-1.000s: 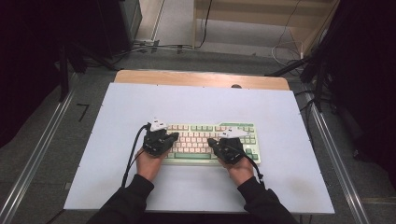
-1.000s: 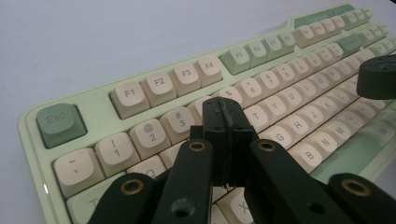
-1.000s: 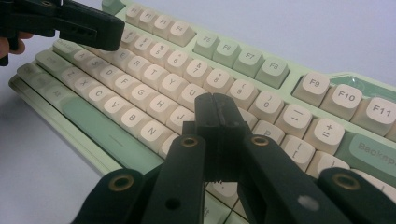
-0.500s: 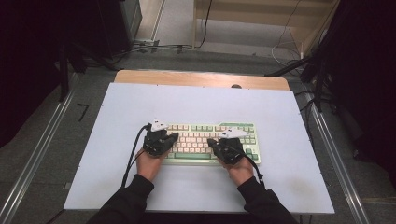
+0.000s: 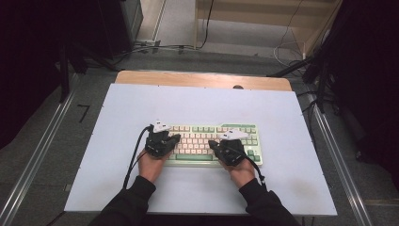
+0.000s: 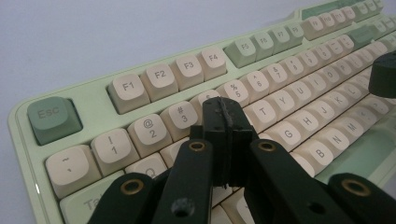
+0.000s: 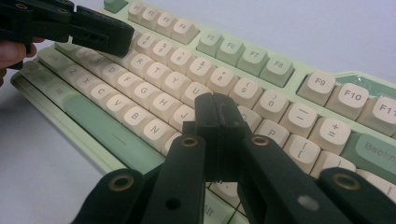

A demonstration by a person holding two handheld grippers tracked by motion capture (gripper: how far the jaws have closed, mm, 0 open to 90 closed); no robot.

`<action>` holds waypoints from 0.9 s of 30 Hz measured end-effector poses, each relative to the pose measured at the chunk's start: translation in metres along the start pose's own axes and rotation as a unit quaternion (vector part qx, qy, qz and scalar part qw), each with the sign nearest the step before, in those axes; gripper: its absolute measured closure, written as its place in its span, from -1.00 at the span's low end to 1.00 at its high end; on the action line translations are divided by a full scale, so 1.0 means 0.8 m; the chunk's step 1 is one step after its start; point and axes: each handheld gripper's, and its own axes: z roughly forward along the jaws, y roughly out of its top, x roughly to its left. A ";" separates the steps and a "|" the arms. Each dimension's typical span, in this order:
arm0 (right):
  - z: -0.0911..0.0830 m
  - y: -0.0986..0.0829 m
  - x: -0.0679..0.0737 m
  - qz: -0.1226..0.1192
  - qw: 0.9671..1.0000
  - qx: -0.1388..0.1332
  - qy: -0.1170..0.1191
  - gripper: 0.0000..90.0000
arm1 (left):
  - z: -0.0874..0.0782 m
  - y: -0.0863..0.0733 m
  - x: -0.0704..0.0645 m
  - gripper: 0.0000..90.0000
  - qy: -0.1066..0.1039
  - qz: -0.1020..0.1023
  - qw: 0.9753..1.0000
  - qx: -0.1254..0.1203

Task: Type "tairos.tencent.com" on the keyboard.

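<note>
A pale green plastic keyboard with cream and green keycaps (image 5: 211, 143) lies flat on the pale blue-white tabletop (image 5: 197, 106), directly beneath both claws, its long edge facing the person. We hold the left gripper (image 6: 223, 122) with its two black jaws pressed together on nothing, so that the joined tip forms a single blunt point; it hangs just above the upper letter row, with the 3 key (image 6: 180, 113) just ahead and left of it and the T key (image 6: 262, 112) to its right. We carry the right gripper (image 7: 219, 116) the same way, jaws closed and empty, its tip over the keys just right of the J key (image 7: 184, 115), with the long green space bar (image 7: 112, 135) off to its left. We judge that the jaws are kept together so that each claw can press one key at a time, as a fingertip would; whether either tip touches a keycap we cannot tell. In the high view the left hand (image 5: 151, 165) and right hand (image 5: 241, 170) rest at the keyboard's near edge, one toward each end, dividing the keys between them. No container stands near either claw.
</note>
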 end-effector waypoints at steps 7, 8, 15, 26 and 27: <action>0.001 0.000 0.001 -0.002 1.000 0.001 0.000 0.94 | 0.002 -0.001 -0.001 1.00 0.001 0.003 1.000 0.007; 0.001 0.000 0.001 -0.002 1.000 0.001 0.000 0.94 | 0.002 -0.001 -0.001 1.00 0.000 0.003 1.000 0.007; 0.002 0.000 0.001 -0.004 1.000 0.001 0.002 0.94 | -0.006 0.001 -0.002 1.00 -0.003 0.000 1.000 -0.011; 0.005 0.000 0.007 -0.010 1.000 0.001 0.010 0.94 | -0.010 0.002 -0.001 1.00 -0.011 -0.008 1.000 -0.018; 0.006 0.001 0.008 -0.009 1.000 0.001 0.011 0.94 | -0.011 0.002 -0.001 1.00 -0.011 -0.008 1.000 -0.018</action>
